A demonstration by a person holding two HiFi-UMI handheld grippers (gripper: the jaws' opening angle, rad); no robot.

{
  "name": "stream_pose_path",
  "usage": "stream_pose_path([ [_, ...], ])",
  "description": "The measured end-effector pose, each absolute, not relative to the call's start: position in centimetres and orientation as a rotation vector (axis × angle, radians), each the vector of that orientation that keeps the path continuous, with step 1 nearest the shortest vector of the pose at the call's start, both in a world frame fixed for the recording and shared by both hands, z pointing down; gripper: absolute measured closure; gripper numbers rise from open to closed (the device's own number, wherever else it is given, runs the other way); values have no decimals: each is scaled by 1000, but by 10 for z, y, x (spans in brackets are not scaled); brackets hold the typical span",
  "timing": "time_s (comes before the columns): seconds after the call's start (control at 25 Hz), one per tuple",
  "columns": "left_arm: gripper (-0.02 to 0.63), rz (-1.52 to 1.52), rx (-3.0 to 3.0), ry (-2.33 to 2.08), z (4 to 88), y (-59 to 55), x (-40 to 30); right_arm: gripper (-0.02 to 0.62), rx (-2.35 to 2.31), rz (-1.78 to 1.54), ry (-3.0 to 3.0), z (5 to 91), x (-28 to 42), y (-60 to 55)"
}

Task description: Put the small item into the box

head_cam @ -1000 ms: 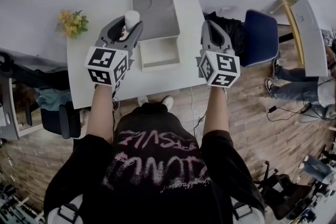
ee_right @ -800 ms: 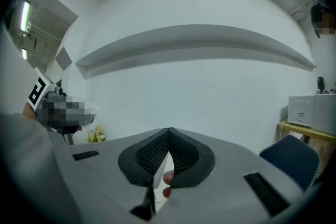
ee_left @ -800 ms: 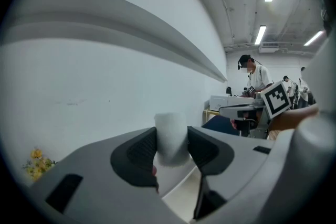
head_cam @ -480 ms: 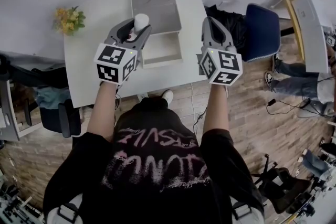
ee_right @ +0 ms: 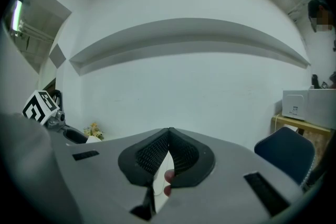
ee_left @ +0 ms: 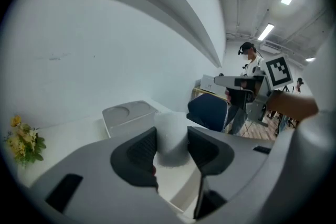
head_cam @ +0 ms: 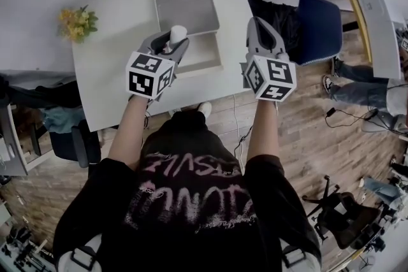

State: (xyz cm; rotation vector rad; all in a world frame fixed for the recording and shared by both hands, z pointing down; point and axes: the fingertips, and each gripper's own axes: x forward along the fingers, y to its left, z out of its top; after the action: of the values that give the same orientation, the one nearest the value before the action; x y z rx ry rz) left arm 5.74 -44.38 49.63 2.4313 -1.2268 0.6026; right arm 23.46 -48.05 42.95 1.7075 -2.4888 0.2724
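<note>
A small white cylinder (head_cam: 177, 33) (ee_left: 170, 136) is held upright in my left gripper (head_cam: 171, 41) (ee_left: 172, 147), which is shut on it. The gripper hangs over the left edge of the open white box (head_cam: 203, 55), whose grey lid (head_cam: 185, 2) (ee_left: 128, 115) lies folded back behind it. My right gripper (head_cam: 258, 25) (ee_right: 168, 132) is shut with nothing between its pads. It hovers near the table's right edge, to the right of the box.
The box sits on a white table (head_cam: 115, 79) against a white wall. A bunch of yellow flowers (head_cam: 76, 22) (ee_left: 23, 141) lies at the table's left. A blue chair (head_cam: 319, 28) (ee_right: 286, 152) stands right of the table, over the wooden floor.
My left gripper has carried the cylinder to the right, from beside the box to over its left edge. The right gripper has hardly moved.
</note>
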Motion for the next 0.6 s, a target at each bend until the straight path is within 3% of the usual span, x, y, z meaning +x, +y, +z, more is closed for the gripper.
stream_pose_path([
  [0.6,425,951,2270,-998,591,-425,71,584,1758,362,-2431,459,256,-484],
])
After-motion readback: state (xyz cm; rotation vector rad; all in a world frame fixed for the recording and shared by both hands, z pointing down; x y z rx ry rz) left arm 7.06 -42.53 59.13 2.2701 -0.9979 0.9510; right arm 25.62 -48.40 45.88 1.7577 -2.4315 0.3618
